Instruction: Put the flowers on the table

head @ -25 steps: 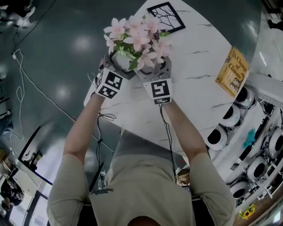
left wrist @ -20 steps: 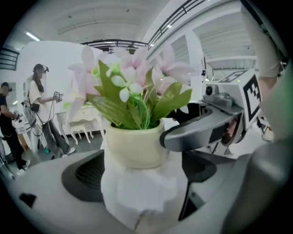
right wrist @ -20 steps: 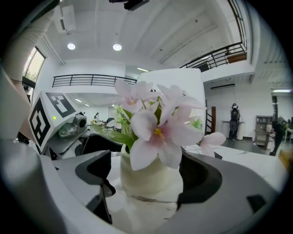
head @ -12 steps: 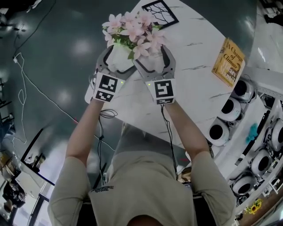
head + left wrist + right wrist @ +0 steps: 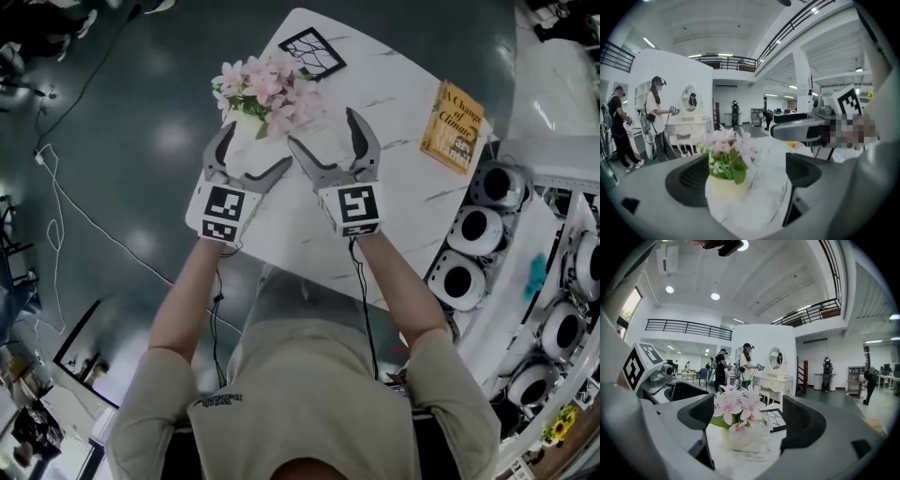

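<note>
A small white pot of pink flowers (image 5: 267,92) stands upright on the white marble table (image 5: 412,192), close to its far left edge. My left gripper (image 5: 249,156) is open just short of the pot, touching nothing. My right gripper (image 5: 322,131) is open beside it, on the near right of the flowers. In the left gripper view the flowers (image 5: 727,149) sit beyond the wide-apart jaws, apart from them. The right gripper view shows the flowers (image 5: 738,409) ahead of its spread jaws, with nothing held.
A black-framed picture (image 5: 312,52) lies flat behind the pot, and a yellow book (image 5: 452,124) lies at the table's right edge. Round white units (image 5: 478,230) line the right side. A cable (image 5: 56,187) trails on the dark floor. People (image 5: 746,364) stand by a white dresser.
The pot went down onto the table. Both grippers opened, let go of it and drew back toward the person.
</note>
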### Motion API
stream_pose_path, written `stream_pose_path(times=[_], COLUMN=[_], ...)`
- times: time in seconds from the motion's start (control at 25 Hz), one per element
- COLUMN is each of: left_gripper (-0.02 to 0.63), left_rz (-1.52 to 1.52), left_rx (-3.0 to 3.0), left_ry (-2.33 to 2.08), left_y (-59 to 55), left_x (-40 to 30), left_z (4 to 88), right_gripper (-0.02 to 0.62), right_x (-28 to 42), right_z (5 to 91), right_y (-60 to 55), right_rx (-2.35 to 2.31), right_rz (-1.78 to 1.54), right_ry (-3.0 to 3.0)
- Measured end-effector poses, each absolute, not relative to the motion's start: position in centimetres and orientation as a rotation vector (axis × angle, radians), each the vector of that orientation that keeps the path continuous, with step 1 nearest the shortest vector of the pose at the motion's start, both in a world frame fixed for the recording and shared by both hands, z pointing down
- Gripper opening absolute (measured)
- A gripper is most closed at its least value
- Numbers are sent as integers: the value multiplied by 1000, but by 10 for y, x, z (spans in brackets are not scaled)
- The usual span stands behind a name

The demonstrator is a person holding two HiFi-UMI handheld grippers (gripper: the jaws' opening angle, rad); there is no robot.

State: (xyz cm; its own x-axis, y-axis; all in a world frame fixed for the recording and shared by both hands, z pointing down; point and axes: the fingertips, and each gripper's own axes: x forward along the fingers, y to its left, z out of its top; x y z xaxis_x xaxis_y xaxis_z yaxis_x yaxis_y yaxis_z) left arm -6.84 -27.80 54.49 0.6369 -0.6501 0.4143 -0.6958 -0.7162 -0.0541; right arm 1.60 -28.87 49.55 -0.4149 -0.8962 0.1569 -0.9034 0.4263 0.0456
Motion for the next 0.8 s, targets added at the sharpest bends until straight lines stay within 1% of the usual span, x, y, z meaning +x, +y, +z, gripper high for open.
stream_pose_path(times=[0.12, 0.16, 0.2, 0.32, 0.44, 0.56, 0.64, 0.72, 0.8], left_gripper=[511, 511, 511, 498, 464, 441, 409, 362, 335], left_rz=[616, 605, 593, 551, 510, 499, 472, 434, 407], left_rx=[2789, 2800, 2810, 2844, 2876, 2905, 2914, 2925, 2945], left_ry=[-1134, -1143, -1162, -1223, -1232, -1221, -1196, -1184, -1184], left_y=[-277, -276, -275, -269, -260, -255, -252, -249, -247], left_x=[-58, -56, -54, -50, -43, -34, -27, -22, -17], left_z=[516, 508, 498, 469, 443, 424, 413, 399, 383], right_gripper=[466, 454, 435, 343, 286, 244, 219, 209, 202], right_x=[25, 28, 31, 46, 63, 78, 87, 95, 100], right_z=[473, 465, 458, 443, 424, 403, 388, 372, 354], right_y=[-281, -278, -275, -267, -261, -255, -250, -243, -237], right_rx=[1619, 1622, 1631, 1674, 1729, 1774, 1804, 1827, 1842], right_rz=[21, 10, 7, 46, 86, 87, 86, 72, 46], right_ry=[-2511, -2505, -2498, -2472, -2456, -2453, -2455, -2462, -2473])
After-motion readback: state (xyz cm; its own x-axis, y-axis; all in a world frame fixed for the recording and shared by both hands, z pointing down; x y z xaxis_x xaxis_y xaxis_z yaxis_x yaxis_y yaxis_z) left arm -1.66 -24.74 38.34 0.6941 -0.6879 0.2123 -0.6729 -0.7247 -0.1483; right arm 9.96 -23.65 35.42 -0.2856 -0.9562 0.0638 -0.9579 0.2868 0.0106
